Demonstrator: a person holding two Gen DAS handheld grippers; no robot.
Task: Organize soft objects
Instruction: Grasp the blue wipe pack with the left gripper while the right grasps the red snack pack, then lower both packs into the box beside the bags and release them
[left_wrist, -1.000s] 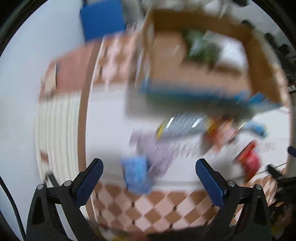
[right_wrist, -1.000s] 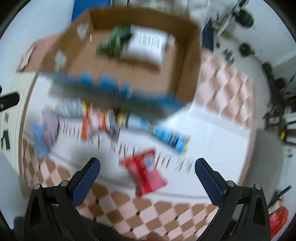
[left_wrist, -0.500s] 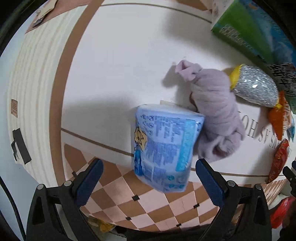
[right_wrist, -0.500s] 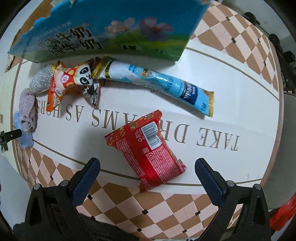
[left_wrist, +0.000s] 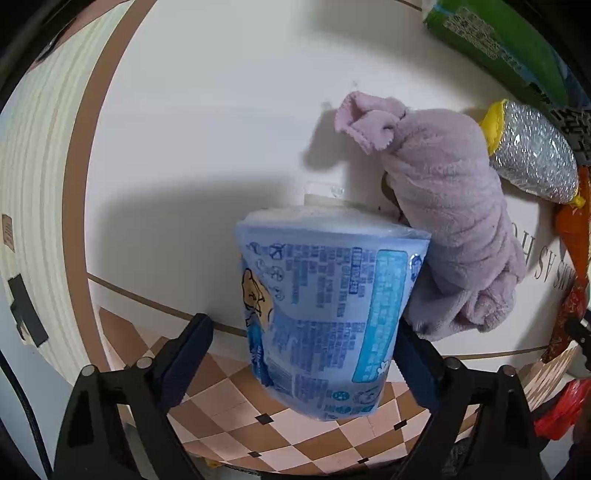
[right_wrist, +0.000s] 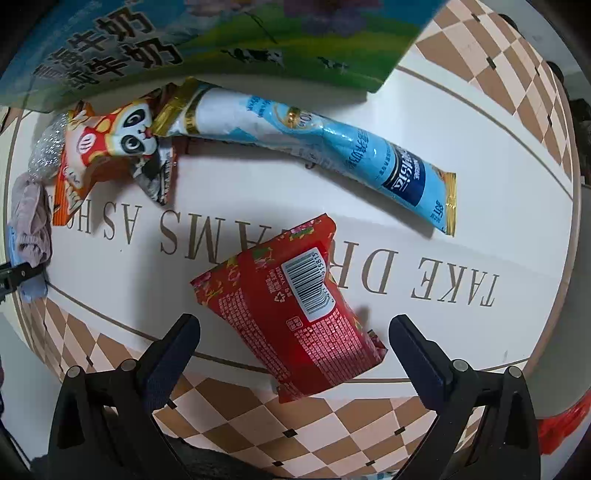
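A light-blue tissue pack (left_wrist: 325, 314) lies at the mat's near edge, between the fingers of my left gripper (left_wrist: 301, 358). Its jaws are closing. The right pad is at the pack's side, while a gap still shows by the left pad. A rolled lilac fleece cloth (left_wrist: 454, 221) leans against the pack's right side. In the right wrist view a red snack packet (right_wrist: 295, 306) lies barcode up between the wide-open fingers of my right gripper (right_wrist: 295, 354), and neither pad touches it.
A round white mat (right_wrist: 517, 221) with printed lettering carries everything. A silver glitter pouch (left_wrist: 532, 155) sits beyond the cloth. A panda packet (right_wrist: 110, 147) and a long light-blue sachet (right_wrist: 332, 147) lie in front of a printed carton (right_wrist: 221, 33).
Both grippers have come down close to the mat. The left one now straddles the blue pack and its jaws have narrowed. The right one hangs lower over the red packet.
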